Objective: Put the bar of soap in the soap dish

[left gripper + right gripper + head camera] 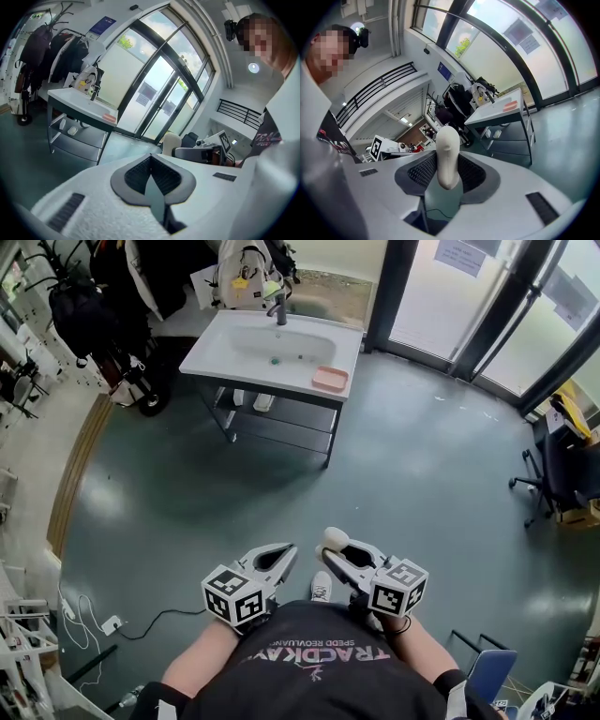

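Note:
A cream bar of soap sticks up between the jaws of my right gripper, which is shut on it close in front of the person's body. In the right gripper view the soap stands upright between the dark pads. My left gripper is beside it, shut and holding nothing; its pads meet at the tips. The pink soap dish sits on the front right corner of the white washbasin, far ahead across the floor. The dish looks small and distant in the left gripper view.
A dark faucet and a backpack are behind the basin. Coats hang on a rack at the left. Glass doors lie ahead right, an office chair at the right. A cable and socket lie on the floor.

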